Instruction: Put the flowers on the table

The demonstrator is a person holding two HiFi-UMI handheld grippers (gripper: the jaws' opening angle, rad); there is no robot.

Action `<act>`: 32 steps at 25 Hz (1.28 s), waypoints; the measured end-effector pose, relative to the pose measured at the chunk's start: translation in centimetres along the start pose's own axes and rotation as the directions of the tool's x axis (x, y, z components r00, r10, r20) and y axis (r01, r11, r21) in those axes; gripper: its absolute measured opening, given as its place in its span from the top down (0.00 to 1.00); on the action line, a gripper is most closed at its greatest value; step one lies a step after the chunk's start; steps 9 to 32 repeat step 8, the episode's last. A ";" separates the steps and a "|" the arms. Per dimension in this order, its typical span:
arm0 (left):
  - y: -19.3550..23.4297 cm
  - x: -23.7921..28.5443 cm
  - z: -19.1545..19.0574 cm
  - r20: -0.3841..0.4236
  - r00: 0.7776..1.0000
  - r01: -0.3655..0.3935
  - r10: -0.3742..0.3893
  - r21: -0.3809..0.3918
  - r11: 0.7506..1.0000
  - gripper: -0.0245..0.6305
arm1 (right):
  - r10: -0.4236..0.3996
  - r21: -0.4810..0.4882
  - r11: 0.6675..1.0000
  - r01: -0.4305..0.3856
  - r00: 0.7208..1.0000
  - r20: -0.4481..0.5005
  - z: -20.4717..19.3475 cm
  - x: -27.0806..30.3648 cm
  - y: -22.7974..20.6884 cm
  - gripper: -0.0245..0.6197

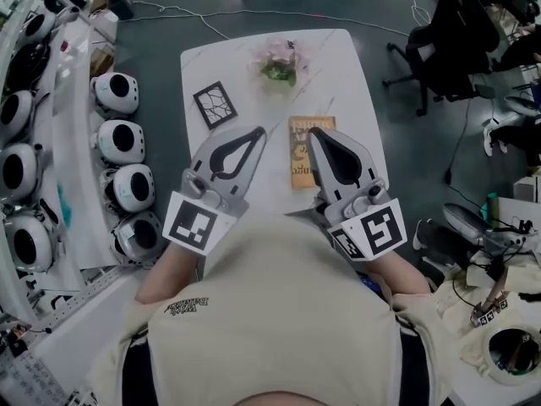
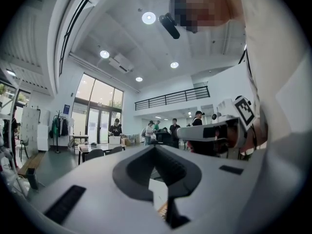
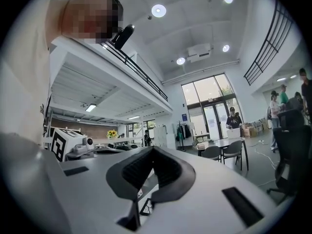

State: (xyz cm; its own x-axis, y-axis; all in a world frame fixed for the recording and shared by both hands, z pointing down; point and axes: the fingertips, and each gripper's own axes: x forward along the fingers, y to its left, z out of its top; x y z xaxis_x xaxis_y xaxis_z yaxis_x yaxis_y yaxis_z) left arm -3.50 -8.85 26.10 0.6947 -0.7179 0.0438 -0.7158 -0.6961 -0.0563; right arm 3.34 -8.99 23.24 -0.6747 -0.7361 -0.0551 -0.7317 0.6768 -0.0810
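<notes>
In the head view a small bunch of pink flowers with green leaves (image 1: 279, 64) lies on the far end of the white table (image 1: 355, 100). My left gripper (image 1: 257, 131) and right gripper (image 1: 314, 131) are held side by side close to my chest, over the table's near edge, well short of the flowers. Both are shut with nothing between the jaws. The left gripper view looks out over its closed jaws (image 2: 155, 148) into the hall, and the right gripper (image 2: 229, 128) shows beside them. The right gripper view shows its closed jaws (image 3: 152, 150) and the left gripper (image 3: 73, 147).
A black-and-white patterned square (image 1: 215, 105) and a yellow book (image 1: 304, 152) lie on the table between the grippers and the flowers. White rounded robot heads (image 1: 118, 142) line a bench at the left. Office chairs (image 1: 439, 57) and floor cables stand at the right. People stand far off in the hall.
</notes>
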 end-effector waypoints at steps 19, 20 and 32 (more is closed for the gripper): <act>0.1 0.3 0.0 -0.001 1.000 0.008 -0.008 -0.017 1.000 0.95 | -0.002 0.042 0.999 0.002 1.000 -0.007 -0.4 0.4 -0.1 0.95; 0.1 0.3 0.0 -0.001 1.000 0.008 -0.008 -0.017 1.000 0.95 | -0.002 0.042 0.999 0.002 1.000 -0.007 -0.4 0.4 -0.1 0.95; 0.1 0.3 0.0 -0.001 1.000 0.008 -0.008 -0.017 1.000 0.95 | -0.002 0.042 0.999 0.002 1.000 -0.007 -0.4 0.4 -0.1 0.95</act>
